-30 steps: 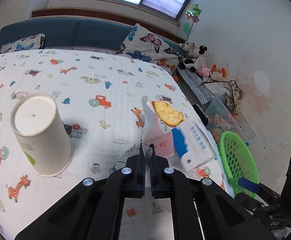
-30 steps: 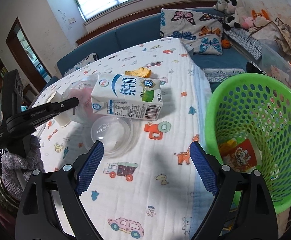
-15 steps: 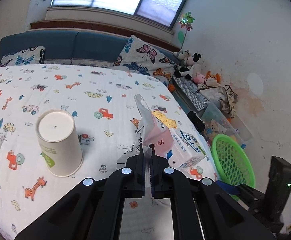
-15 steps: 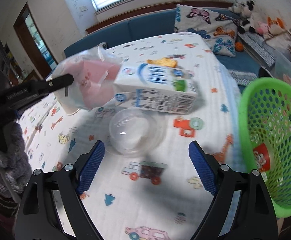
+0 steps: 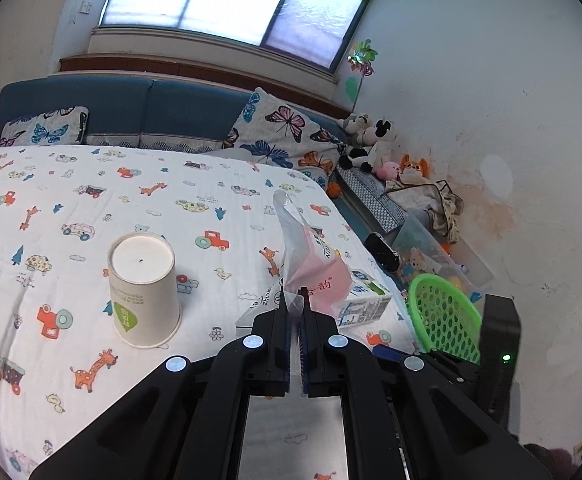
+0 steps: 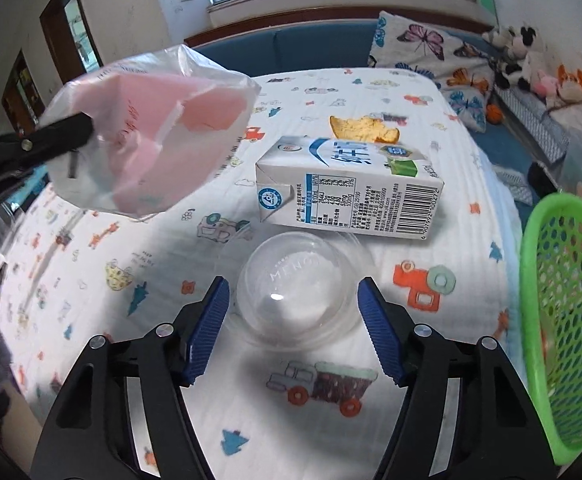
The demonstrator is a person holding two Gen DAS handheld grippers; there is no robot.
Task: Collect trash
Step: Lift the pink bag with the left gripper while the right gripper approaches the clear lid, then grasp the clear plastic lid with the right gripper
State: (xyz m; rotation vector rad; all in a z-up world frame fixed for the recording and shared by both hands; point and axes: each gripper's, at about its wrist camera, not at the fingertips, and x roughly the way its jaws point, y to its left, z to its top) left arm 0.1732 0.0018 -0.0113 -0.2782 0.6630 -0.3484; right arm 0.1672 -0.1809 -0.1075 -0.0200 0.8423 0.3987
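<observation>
My left gripper (image 5: 295,300) is shut on a pink and clear plastic bag (image 5: 311,264) and holds it in the air above the table; the bag also shows at upper left in the right wrist view (image 6: 151,140). My right gripper (image 6: 293,304) is open, its blue pads either side of a clear plastic dome lid (image 6: 295,288) lying on the cloth. A white milk carton (image 6: 351,188) lies just beyond the lid, with a yellow crust of food (image 6: 365,128) behind it. A green mesh basket (image 6: 563,320) stands at the table's right edge.
An upturned paper cup (image 5: 143,284) stands on the patterned tablecloth (image 5: 91,200) left of my left gripper. A blue sofa with butterfly cushions (image 5: 279,132) runs behind the table. Soft toys and boxes (image 5: 411,184) crowd the floor at the right wall.
My left gripper has lifted the plastic bag up off the table and drawn back. My right gripper has moved forward, so the clear lid now lies between its pads.
</observation>
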